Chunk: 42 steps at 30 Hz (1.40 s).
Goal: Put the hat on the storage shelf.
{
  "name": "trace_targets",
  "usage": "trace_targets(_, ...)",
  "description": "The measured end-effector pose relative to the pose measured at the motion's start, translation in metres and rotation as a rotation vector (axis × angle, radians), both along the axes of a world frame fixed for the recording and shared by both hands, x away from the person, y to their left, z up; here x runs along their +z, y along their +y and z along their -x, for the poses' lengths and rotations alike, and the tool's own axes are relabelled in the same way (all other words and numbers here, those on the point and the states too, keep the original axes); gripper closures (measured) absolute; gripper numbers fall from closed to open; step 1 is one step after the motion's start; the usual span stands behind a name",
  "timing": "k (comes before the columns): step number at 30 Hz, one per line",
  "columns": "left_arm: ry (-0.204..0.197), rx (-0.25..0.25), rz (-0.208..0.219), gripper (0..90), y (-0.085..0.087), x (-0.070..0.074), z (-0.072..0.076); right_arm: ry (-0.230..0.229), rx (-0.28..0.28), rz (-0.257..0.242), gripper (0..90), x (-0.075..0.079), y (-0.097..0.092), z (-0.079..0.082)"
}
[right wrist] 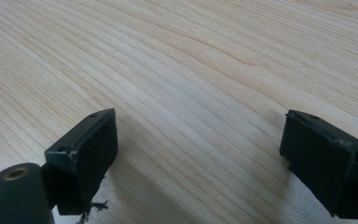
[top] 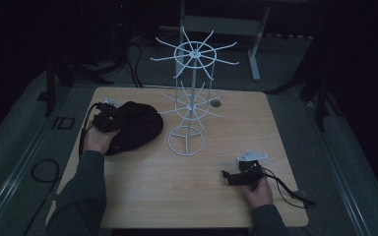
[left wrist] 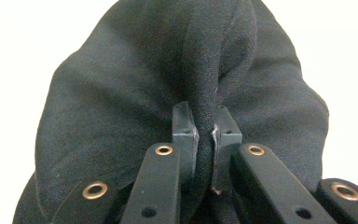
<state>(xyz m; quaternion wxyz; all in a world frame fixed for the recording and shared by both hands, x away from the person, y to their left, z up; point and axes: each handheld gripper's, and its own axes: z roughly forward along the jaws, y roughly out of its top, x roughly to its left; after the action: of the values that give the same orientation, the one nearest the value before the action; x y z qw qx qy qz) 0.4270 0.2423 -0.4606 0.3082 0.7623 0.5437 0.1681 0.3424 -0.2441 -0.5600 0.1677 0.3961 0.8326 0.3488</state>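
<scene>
Left hand-held gripper (left wrist: 204, 140) pinches black cloth (left wrist: 168, 93); right hand-held gripper (right wrist: 200, 163) wide, empty, over worktop (right wrist: 191, 70). Likely next: lift toward white rack (top: 189, 93).

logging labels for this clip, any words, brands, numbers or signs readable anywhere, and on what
None can be read in any view.
Black cloth, pinched in the left gripper: plain, no tag or print seen.
White wire rack: no label.
Wooden table: bare grain, no marks.
Right gripper, open: no lettering on its jaws.

Black fabric (left wrist: 135, 84) cropped btm edge
</scene>
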Motion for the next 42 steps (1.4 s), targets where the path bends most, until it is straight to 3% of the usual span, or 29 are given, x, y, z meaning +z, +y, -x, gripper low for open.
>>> trace_targets(12, -0.051, 0.024, 0.156, 84.4, 0.020, 0.016, 0.007, 0.000, 0.000, 0.000, 10.9, 0.000, 0.000, 0.000)
trace_targets(25, -0.087, 0.020, 0.238, 84.3, 0.032, 0.026, 0.014, 0.000, 0.000, 0.000, 10.9, 0.000, 0.000, 0.000)
trace_targets(33, -0.108, 0.018, 0.254, 84.3, 0.036, 0.037, 0.019, 0.000, 0.000, 0.000, 10.9, 0.000, 0.000, 0.000)
trace_targets(42, -0.140, 0.023, 0.310, 84.2, 0.043, 0.047, 0.026, -0.001, 0.000, 0.000, 10.9, 0.000, 0.000, 0.000)
